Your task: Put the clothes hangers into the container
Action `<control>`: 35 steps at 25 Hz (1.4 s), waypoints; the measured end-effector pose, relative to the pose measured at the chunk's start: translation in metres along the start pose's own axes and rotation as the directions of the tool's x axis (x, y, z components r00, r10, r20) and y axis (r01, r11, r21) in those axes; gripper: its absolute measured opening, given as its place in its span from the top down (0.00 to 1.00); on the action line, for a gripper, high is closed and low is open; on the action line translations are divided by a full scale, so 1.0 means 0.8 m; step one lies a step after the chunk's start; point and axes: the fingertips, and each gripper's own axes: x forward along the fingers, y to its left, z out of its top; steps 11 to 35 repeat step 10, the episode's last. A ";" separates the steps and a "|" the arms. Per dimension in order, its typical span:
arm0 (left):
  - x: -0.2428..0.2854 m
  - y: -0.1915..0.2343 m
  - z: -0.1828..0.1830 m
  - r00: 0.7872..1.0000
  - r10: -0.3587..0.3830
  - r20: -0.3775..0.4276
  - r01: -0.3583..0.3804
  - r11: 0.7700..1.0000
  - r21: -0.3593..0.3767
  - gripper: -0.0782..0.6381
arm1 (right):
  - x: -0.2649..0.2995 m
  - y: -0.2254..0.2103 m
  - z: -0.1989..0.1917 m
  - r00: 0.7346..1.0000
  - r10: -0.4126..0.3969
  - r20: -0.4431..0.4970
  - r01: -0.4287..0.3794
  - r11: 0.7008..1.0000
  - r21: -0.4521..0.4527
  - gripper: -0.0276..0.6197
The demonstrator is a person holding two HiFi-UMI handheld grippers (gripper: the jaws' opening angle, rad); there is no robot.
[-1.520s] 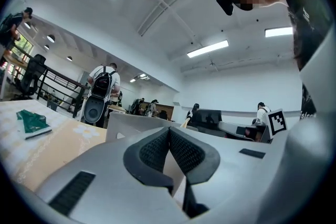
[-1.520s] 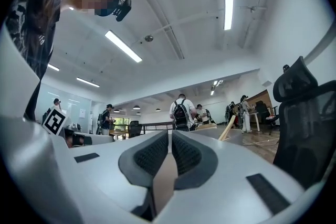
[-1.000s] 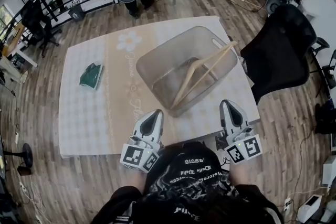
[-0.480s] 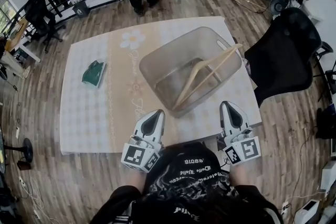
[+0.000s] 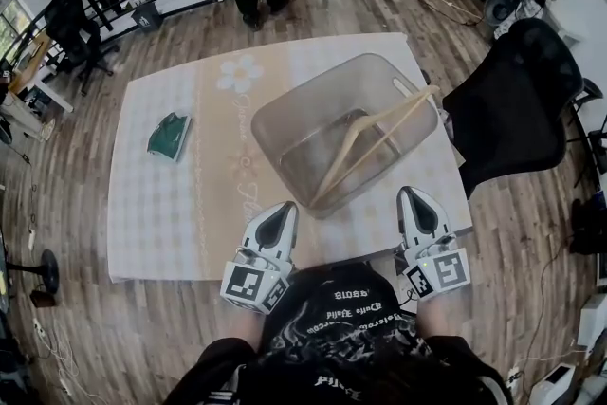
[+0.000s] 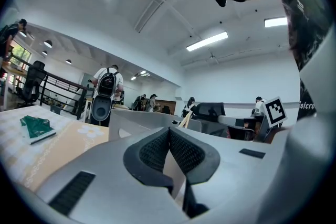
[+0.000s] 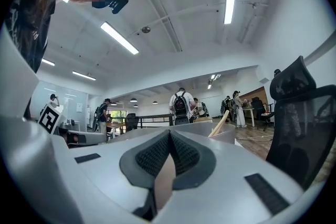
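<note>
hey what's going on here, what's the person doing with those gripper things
A person holds a left gripper and a right gripper at the near edge of the table, both shut and empty. The wooden hangers lie in the grey container, one end poking over its rim. A green item lies apart at the left.

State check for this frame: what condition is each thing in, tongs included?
Left tongs: shut, empty.
Right tongs: shut, empty.
Container: upright on the table, open top, hangers inside.
Hangers: lying slanted in the container, one end poking over its rim.
Green item: lying flat on the table, apart from the container.
</note>
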 end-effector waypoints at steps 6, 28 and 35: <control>0.004 0.004 -0.004 1.000 0.001 0.006 -0.001 1.000 -0.002 0.86 | 0.005 -0.004 -0.009 0.999 -0.011 -0.037 0.009 0.999 -0.036 0.95; 0.003 0.007 -0.008 1.000 0.011 0.000 -0.011 1.000 -0.004 0.86 | 0.009 -0.001 -0.013 0.999 0.007 -0.036 -0.008 1.000 -0.028 0.95; 0.003 0.007 -0.008 1.000 0.011 0.000 -0.011 1.000 -0.004 0.86 | 0.009 -0.001 -0.013 0.999 0.007 -0.036 -0.008 1.000 -0.028 0.95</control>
